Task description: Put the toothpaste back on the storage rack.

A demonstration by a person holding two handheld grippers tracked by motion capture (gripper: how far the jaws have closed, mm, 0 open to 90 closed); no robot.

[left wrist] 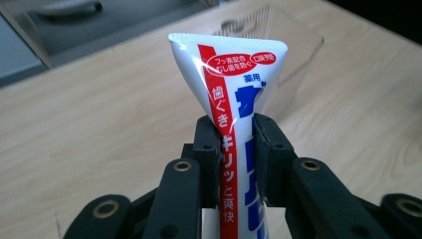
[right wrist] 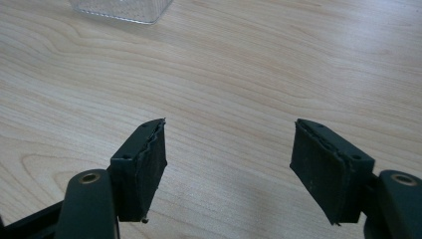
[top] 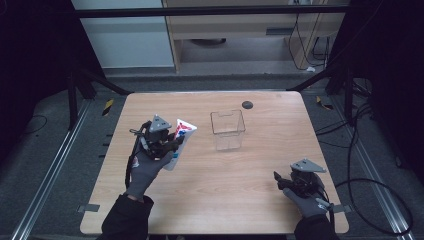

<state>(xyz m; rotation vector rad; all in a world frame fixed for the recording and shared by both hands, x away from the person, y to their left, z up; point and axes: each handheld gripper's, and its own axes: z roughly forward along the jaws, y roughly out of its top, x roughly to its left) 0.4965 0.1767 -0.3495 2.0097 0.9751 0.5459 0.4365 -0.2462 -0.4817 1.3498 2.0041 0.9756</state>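
Observation:
A white toothpaste tube with red and blue print is held off the table at the left. My left gripper is shut on it. In the left gripper view the tube stands up between the two black pads, its flat crimped end on top. A clear plastic box stands open-topped on the wooden table, right of the tube; it also shows behind the tube as the box. My right gripper rests low near the front right corner, open, with bare wood between its pads.
A small dark round disc is set in the table near its far edge. The corner of the clear box lies well ahead of my right gripper. Dark floor, rails and cables surround the table.

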